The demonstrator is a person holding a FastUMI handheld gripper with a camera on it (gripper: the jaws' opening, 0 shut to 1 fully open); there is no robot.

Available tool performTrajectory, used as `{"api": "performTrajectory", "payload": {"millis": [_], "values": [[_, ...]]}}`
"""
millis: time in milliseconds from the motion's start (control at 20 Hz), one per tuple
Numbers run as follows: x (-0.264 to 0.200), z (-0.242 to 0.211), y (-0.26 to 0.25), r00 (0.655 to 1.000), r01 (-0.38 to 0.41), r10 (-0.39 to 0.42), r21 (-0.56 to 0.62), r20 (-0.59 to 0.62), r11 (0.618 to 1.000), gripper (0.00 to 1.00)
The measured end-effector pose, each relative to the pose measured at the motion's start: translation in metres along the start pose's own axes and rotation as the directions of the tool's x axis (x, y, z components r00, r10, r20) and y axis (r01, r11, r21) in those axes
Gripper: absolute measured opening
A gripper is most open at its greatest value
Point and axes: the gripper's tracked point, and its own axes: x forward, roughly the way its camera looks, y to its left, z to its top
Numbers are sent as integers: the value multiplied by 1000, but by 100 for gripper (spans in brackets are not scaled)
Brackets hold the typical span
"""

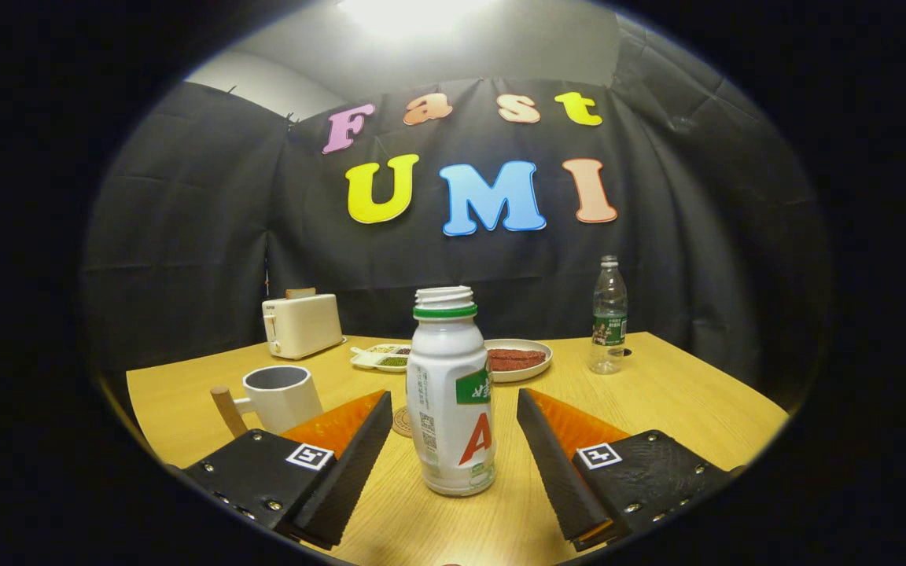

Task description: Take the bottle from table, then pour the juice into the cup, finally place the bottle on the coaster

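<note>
White bottle [451, 393] upright between spread fingers [359, 456], untouched.

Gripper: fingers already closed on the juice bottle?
No, the gripper is open: the white juice bottle stands upright on the table between its fingers, with a gap on each side.

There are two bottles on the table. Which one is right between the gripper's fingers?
The white bottle with the green ring, standing uncapped between the open gripper fingers, untouched. The clear bottle stands far beyond them.
</note>
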Motion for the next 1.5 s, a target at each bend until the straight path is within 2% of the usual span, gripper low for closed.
{"api": "performTrajectory", "payload": {"millis": [400,550,700,800,850,1000,1050,1500], "values": [[21,-13,-4,999,22,-21,24,-50,999,97],[23,-16,-6,998,35,-34,18,-58,999,77],[24,-19,-9,994,73,-74,-17,-75,997,75],[24,-19,-2,994,65,-67,-26,-84,998,71],[20,-19,0,995,56,-58,-26,-83,998,66],[22,-18,1,994,53,-56,-34,-90,998,66],[23,-18,0,995,53,-55,-31,-88,998,60],[23,-12,8,994,30,-42,-118,-102,993,61]]}}
